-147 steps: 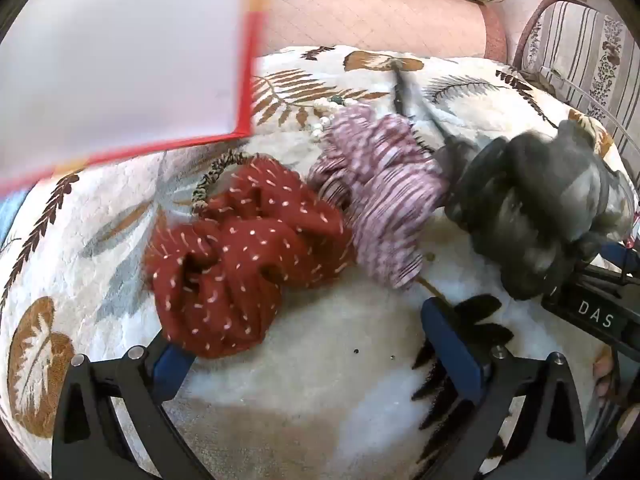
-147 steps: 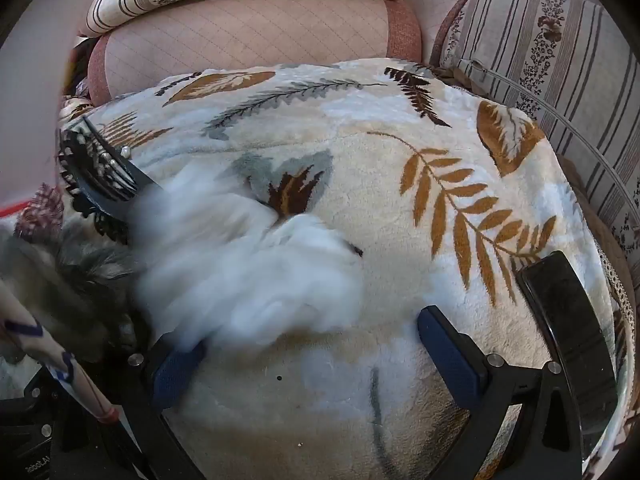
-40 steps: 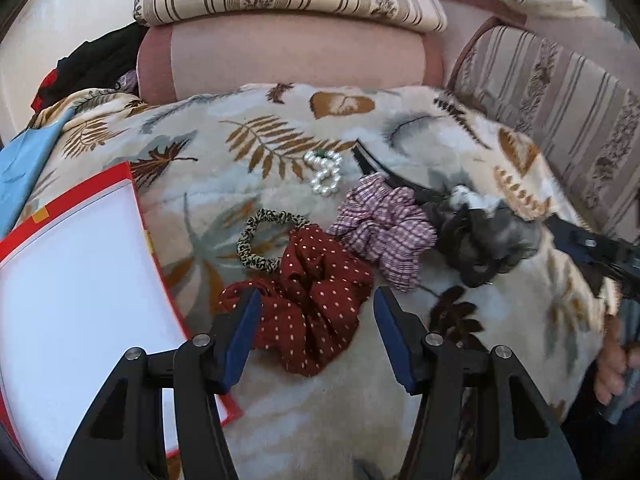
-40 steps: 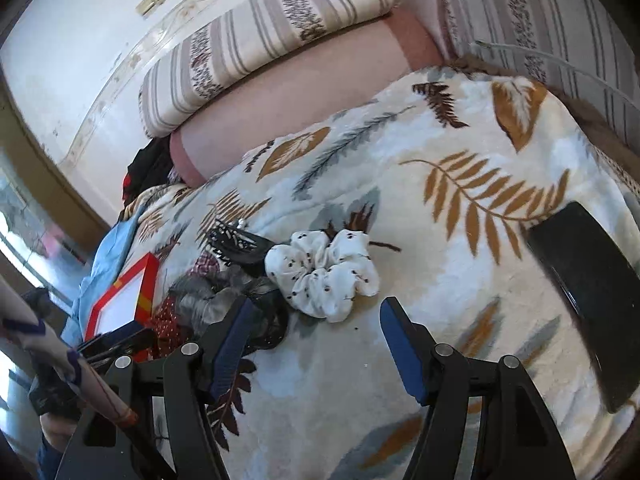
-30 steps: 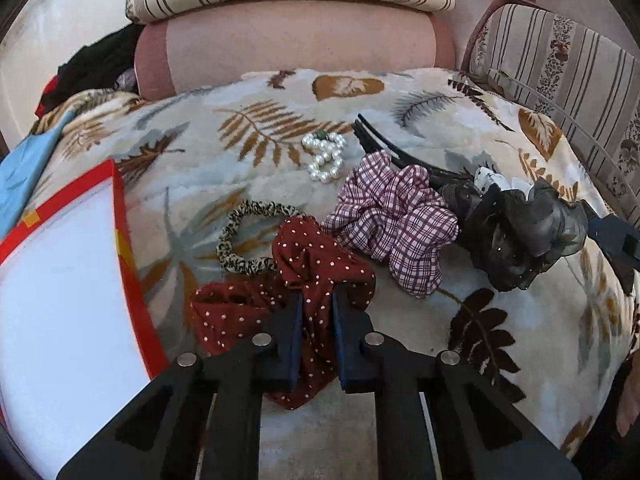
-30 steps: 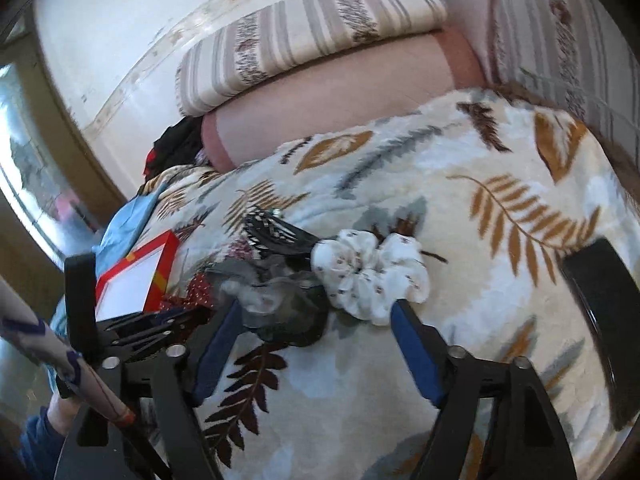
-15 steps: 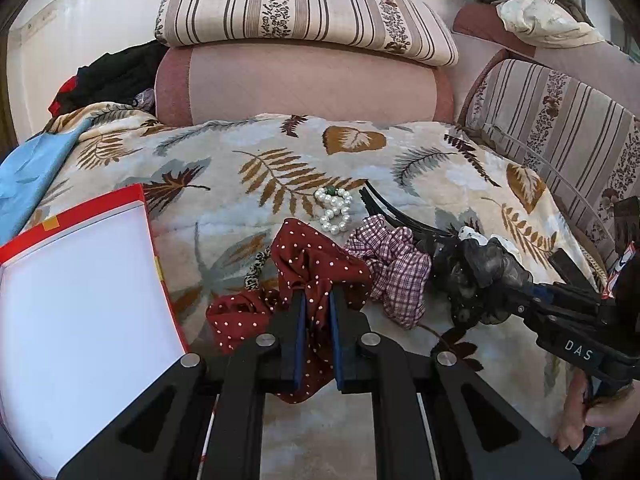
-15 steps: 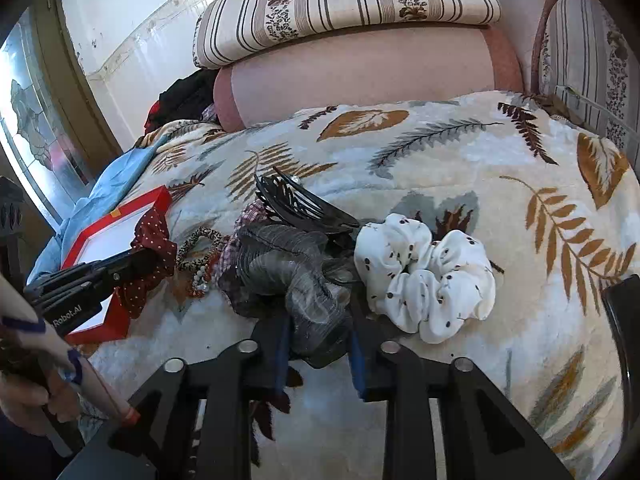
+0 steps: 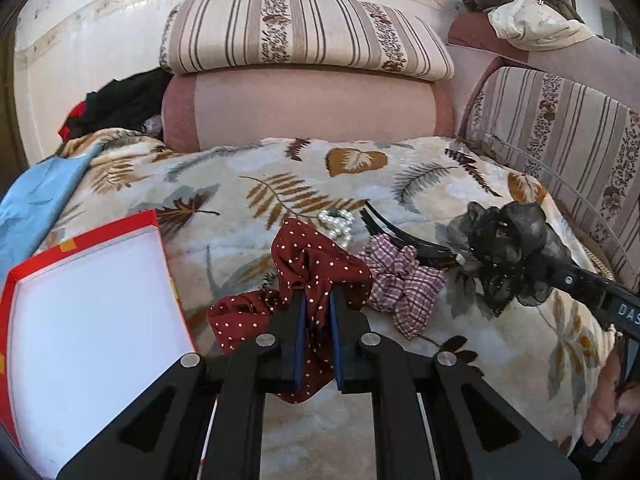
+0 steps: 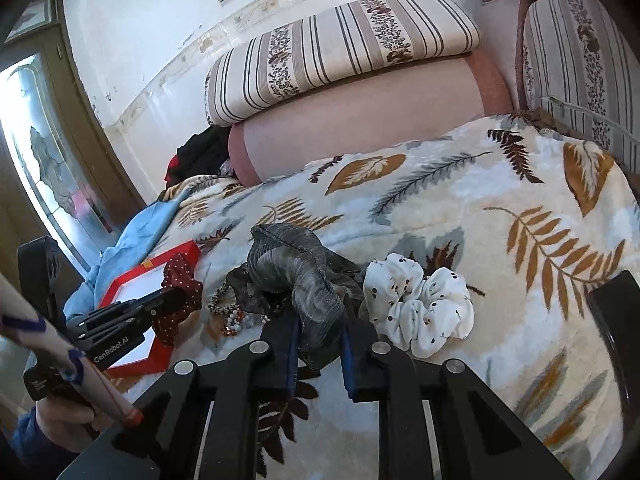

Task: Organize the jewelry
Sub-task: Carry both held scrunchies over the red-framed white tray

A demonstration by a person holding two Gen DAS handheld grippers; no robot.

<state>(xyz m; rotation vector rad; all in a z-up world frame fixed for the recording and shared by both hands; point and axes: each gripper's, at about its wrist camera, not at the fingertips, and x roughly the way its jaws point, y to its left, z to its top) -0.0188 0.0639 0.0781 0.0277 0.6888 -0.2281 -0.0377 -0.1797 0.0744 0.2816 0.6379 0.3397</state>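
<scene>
While the red-rimmed white box (image 9: 92,312) at near left holds nothing, the left claw (image 9: 318,312) pinches the dark-red dotted fabric scrunchie (image 9: 316,264); the right claw (image 10: 318,344) is closing on the grey gauzy scrunchie (image 10: 296,272). The checked scrunchie (image 9: 400,280), white spotted scrunchie (image 10: 420,300) and pearl strand (image 9: 340,224) lie unsorted on the bed.

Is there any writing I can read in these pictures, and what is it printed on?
"DAS", cut off at the picture's edge: on the right gripper, seen from the left wrist.
"GenRobot.AI": on the left gripper, seen from the right wrist.
A small label lower on that gripper's body: too blurred to read.
</scene>
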